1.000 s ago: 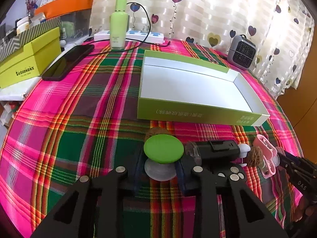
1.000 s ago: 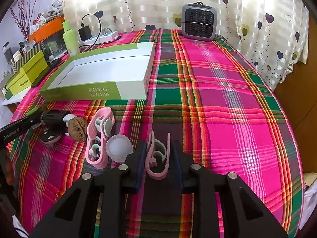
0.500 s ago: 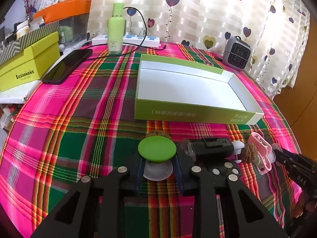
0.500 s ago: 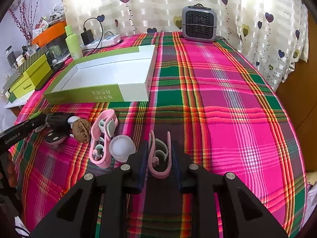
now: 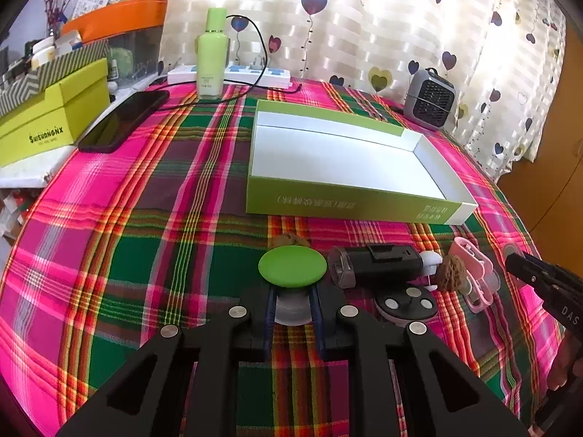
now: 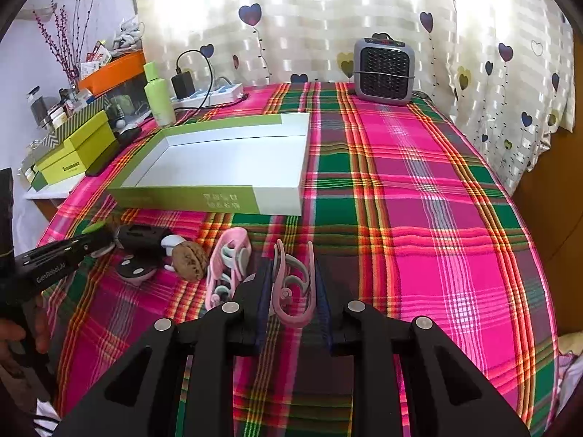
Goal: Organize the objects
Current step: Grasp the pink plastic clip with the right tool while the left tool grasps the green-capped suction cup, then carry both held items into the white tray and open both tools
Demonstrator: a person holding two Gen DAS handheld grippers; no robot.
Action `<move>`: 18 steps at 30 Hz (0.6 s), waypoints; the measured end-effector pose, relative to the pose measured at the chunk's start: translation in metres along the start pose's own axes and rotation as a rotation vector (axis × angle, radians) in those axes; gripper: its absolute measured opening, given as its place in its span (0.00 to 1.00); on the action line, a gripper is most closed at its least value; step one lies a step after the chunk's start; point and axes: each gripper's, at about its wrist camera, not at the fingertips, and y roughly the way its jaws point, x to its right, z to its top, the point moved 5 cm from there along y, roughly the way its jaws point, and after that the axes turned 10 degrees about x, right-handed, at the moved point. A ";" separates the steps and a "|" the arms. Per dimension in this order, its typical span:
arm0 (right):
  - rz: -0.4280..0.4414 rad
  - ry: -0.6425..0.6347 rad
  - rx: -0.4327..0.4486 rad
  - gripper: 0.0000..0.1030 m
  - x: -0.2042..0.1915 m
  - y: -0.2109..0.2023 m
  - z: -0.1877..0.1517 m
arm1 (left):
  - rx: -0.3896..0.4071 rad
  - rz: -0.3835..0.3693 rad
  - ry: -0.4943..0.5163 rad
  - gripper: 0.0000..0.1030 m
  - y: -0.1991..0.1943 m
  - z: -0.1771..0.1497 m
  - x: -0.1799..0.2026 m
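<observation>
In the left wrist view the jaws of the left gripper (image 5: 293, 309) are pinched on the clear stem of a green-topped knob (image 5: 292, 267), the blue pads pressing its sides just under the flat round cap. The cap is smooth, matte plastic and wider than the stem, so the grip looks best kept low on the stem and the lift kept straight, lest the cap tip forward. The open green box (image 5: 349, 209) lies at twelve to one o'clock, empty, a shallow cardboard tray with white inner walls. At three o'clock of the knob lie a black cylinder (image 5: 377, 264), a wrinkled walnut (image 5: 452, 275) and a pink clip (image 5: 475, 276), close together on the plaid tablecloth (image 5: 145, 247).

In the right wrist view the jaws of the right gripper (image 6: 293, 287) are squeezed on a pink hook clip (image 6: 291, 284), its two thin curved arms standing between the pads. The clip is slender, springy plastic, so a hard squeeze may bend it; a steady hold and a slow carry over the box wall seem right. The box (image 6: 204, 200) lies at eleven o'clock, its near wall low. At nine to ten o'clock sit the other pink clip (image 6: 227, 262), the walnut (image 6: 189, 260) and the left gripper's black body (image 6: 54, 258). A grey heater (image 6: 384, 67) stands at one o'clock, well clear.
</observation>
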 end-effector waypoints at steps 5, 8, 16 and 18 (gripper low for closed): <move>0.016 -0.005 0.012 0.23 -0.005 -0.004 0.003 | 0.026 -0.007 0.001 0.15 -0.006 0.003 -0.001; 0.030 -0.015 0.022 0.23 -0.010 -0.005 0.006 | 0.037 -0.008 0.004 0.15 -0.008 0.005 0.000; 0.083 -0.037 0.038 0.23 -0.026 -0.001 0.022 | 0.082 -0.026 0.026 0.15 -0.018 0.022 0.004; 0.094 -0.039 0.041 0.23 -0.030 0.001 0.025 | 0.089 -0.029 0.024 0.15 -0.019 0.026 0.004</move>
